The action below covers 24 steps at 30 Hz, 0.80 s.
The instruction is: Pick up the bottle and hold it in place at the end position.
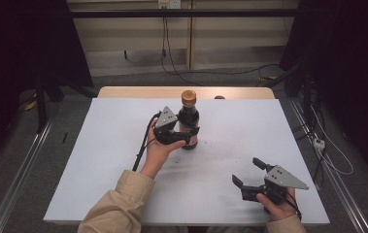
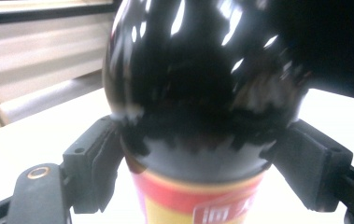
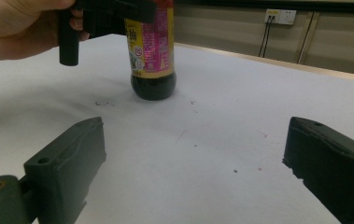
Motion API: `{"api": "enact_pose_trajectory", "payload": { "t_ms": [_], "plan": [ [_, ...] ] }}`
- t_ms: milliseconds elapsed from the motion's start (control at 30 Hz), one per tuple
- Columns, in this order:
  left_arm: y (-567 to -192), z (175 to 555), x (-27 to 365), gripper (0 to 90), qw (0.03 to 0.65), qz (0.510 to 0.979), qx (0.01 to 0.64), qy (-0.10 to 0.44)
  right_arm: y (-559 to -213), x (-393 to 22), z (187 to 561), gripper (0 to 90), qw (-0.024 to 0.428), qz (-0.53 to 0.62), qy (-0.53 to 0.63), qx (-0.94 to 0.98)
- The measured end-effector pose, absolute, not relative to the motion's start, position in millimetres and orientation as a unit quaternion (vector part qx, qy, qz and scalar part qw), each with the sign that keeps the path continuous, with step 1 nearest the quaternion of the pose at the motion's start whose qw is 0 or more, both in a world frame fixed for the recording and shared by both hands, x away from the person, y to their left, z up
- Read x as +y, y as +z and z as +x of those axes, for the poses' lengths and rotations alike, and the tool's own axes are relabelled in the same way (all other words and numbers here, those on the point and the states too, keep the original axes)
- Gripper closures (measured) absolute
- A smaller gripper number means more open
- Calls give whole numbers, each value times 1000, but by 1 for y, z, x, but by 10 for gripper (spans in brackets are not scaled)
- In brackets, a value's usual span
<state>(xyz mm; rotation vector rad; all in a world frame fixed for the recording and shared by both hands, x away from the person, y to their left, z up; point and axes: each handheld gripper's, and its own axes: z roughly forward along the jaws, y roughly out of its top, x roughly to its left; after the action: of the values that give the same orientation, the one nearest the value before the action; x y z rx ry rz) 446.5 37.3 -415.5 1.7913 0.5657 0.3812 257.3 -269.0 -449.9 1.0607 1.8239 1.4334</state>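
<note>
Left claw [image 1: 184, 137] spread around upright bottle [image 1: 189, 121], pads just off glass, steadying it; right claw [image 1: 247, 173] spread, idle on surface [image 1: 108, 145].

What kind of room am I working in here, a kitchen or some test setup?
Likely a lab recording bay, not a kitchen: a bare white table boxed in by dark curtains, loose cables on the floor, and a lone sauce bottle.

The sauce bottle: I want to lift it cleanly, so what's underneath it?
The bottle stands upright on the white table, nothing between that shows. The patch under its base is covered. The left gripper has its fingers around its body.
</note>
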Motion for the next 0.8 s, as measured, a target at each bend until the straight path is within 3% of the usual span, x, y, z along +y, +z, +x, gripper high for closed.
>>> {"api": "enact_pose_trajectory", "payload": {
  "t_ms": [233,367,600,800],
  "plan": [
    [-423,441,33,291,558,768,258,180,-450,-268,258,50,290,400,535,685],
    [-423,442,33,296,561,768,255,176,-450,-269,258,50,290,400,535,685],
    [-422,459,44,301,570,788,194,130,-451,-270,258,50,288,401,537,684],
    [-423,456,42,296,571,781,212,139,-451,-270,260,50,291,402,535,684]
  ]
}}
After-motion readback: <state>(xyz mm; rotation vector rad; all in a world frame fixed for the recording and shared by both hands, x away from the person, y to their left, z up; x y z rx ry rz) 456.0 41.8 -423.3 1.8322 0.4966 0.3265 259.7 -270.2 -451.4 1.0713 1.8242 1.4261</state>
